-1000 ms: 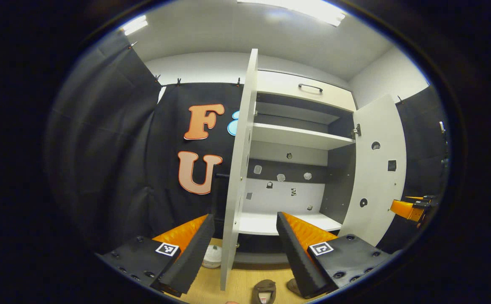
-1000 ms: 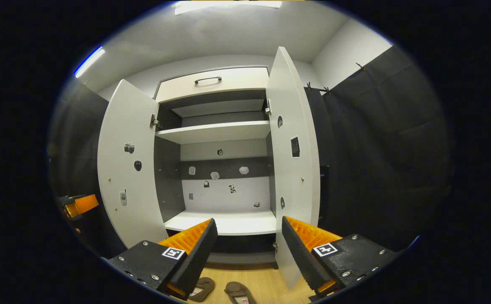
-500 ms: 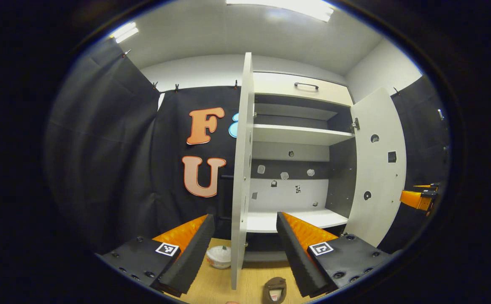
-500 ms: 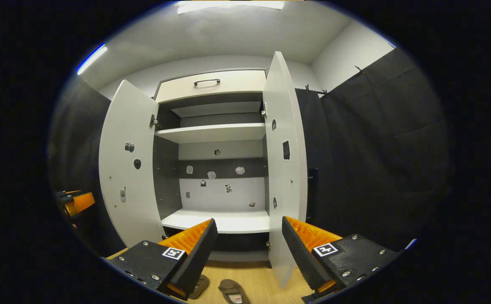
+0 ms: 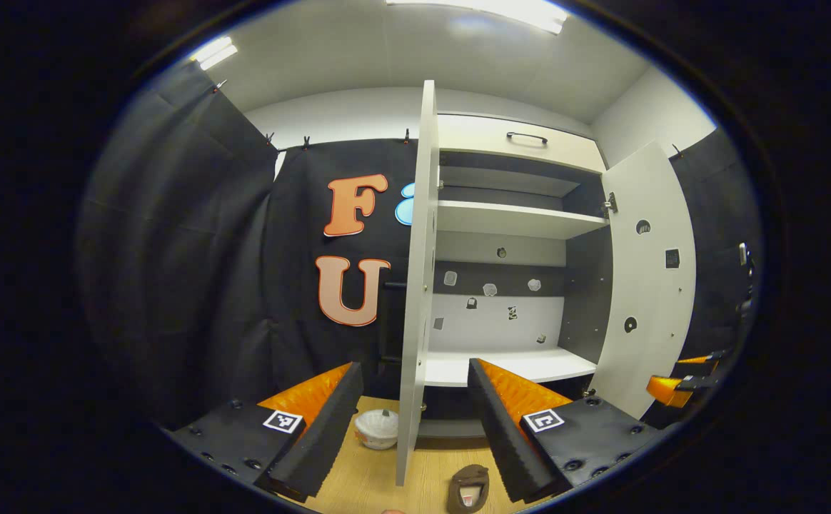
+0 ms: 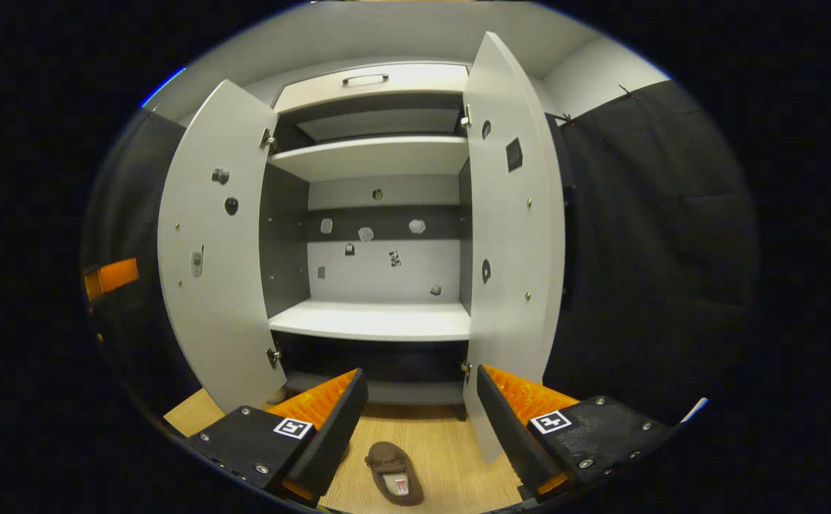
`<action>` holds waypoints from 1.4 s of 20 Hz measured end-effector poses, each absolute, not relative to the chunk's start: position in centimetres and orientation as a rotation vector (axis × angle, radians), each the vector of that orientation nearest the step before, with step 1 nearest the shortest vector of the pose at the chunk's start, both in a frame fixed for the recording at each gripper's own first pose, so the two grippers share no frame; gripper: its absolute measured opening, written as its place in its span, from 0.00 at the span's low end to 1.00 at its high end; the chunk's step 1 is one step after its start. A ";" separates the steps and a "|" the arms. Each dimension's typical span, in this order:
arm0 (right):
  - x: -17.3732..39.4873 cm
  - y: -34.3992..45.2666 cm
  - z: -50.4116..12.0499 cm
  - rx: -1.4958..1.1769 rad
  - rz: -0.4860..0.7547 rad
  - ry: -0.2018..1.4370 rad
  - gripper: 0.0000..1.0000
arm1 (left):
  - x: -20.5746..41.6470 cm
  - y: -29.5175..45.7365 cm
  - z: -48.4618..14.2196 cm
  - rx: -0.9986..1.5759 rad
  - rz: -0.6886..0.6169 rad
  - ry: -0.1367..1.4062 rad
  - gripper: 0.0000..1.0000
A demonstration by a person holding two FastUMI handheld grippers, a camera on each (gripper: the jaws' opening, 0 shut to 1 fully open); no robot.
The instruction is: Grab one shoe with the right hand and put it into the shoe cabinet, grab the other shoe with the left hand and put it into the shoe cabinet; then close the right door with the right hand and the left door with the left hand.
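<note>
The booth has a pale ceiling (image 5: pixel 401 50) with strip lights (image 5: pixel 487 8), white upper walls and black cloth (image 5: pixel 173 271) hung by clips on the sides. The floor (image 6: pixel 451 457) is light wood-grain board.

The cabinet (image 6: pixel 376 321) stands against the back wall, white outside with dark grey side panels inside. Both doors are swung wide: in the right gripper view the left door (image 6: pixel 208 250) and right door (image 6: pixel 512 235) flare outward to either side of the opening. In the left gripper view the left door (image 5: pixel 419 285) is seen nearly edge-on, and the right door (image 5: pixel 647 285) stands open beyond. A drawer with a dark handle (image 6: pixel 364 78) sits on top; below it are an upper shelf (image 6: pixel 373 158) and a lower shelf (image 6: pixel 380 320), both bare. Small stickers dot the back panel and door insides.

A brown shoe (image 6: pixel 394 472) lies on the floor in front of the cabinet, between and just beyond the right gripper's fingers, toe toward the cabinet. In the left gripper view a shoe (image 5: pixel 468 488) lies by the left door's foot.

A small white lidded bowl (image 5: pixel 377 428) sits on the floor left of the left door.

The left gripper (image 5: pixel 412 421) has its jaws spread wide and holds nothing. The right gripper (image 6: pixel 419 428) is likewise wide apart and empty, above the floor.
</note>
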State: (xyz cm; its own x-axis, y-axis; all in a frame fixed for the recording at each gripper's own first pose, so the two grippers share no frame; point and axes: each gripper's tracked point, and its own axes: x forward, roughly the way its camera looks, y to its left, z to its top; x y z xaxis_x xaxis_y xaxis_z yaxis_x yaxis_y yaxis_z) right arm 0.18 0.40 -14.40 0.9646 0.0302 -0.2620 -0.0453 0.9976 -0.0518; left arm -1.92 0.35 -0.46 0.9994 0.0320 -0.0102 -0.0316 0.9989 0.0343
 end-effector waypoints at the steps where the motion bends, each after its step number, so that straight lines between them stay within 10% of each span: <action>1: 0.4 0.7 -16.9 -0.057 0.052 0.298 0.95 | -1.8 0.8 -0.6 0.037 0.039 0.015 0.96; 15: 0.5 -0.5 -47.4 -0.062 0.025 0.839 0.67 | -3.4 5.4 -4.0 0.081 0.148 0.095 0.96; 21: 1.1 -0.9 -51.6 0.076 -0.024 0.940 0.41 | -4.1 7.0 -5.4 0.098 0.179 0.128 0.96; 25: 1.6 -1.1 -49.8 0.088 -0.074 0.922 0.06 | -4.1 7.5 -5.9 0.097 0.186 0.136 0.96; 28: 3.2 -0.3 -45.6 0.100 -0.090 0.870 0.04 | -3.7 7.3 -6.1 0.089 0.177 0.137 0.96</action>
